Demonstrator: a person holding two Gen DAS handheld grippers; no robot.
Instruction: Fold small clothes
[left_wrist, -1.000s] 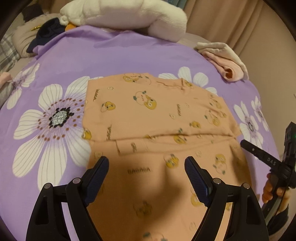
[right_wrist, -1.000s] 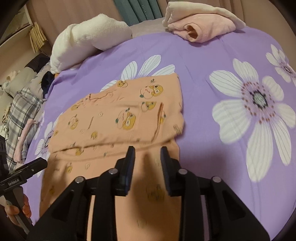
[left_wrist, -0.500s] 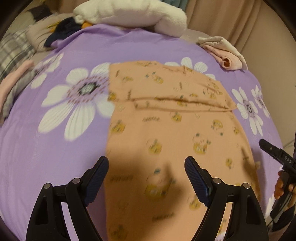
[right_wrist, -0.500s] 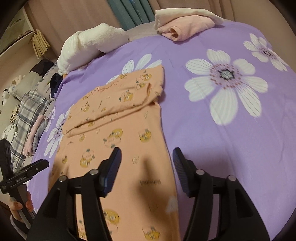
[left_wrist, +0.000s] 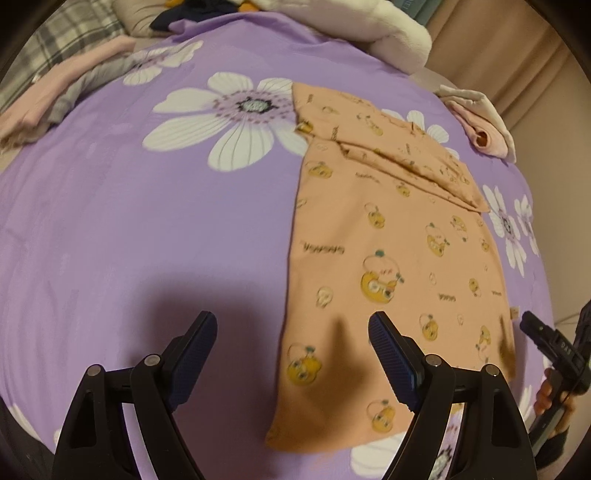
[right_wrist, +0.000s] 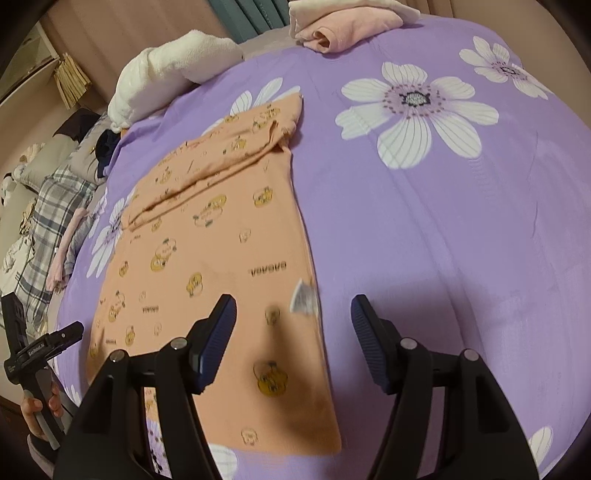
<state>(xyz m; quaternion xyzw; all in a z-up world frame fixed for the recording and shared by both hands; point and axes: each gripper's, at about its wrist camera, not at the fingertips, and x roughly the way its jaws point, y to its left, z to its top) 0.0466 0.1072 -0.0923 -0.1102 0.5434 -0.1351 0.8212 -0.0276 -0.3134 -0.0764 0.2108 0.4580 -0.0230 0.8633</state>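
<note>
Lying below both empty grippers, left (left_wrist: 291, 350) wide, right (right_wrist: 293, 332) opening: orange garment (left_wrist: 388, 266).

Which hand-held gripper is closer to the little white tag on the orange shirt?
Right. The right hand-held gripper hangs just above the white tag, jaws opening, nothing between them. The left hand-held gripper is over the orange shirt's opposite side edge.

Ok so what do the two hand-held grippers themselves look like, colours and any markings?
Both are matte black plastic. The left hand-held gripper and right hand-held gripper each have two angled fingers with silver pivot pins and ribbed dark blue pads. Seen from the other camera, the left one carries small white lettering along its black top bar, above a grey handle.
</note>
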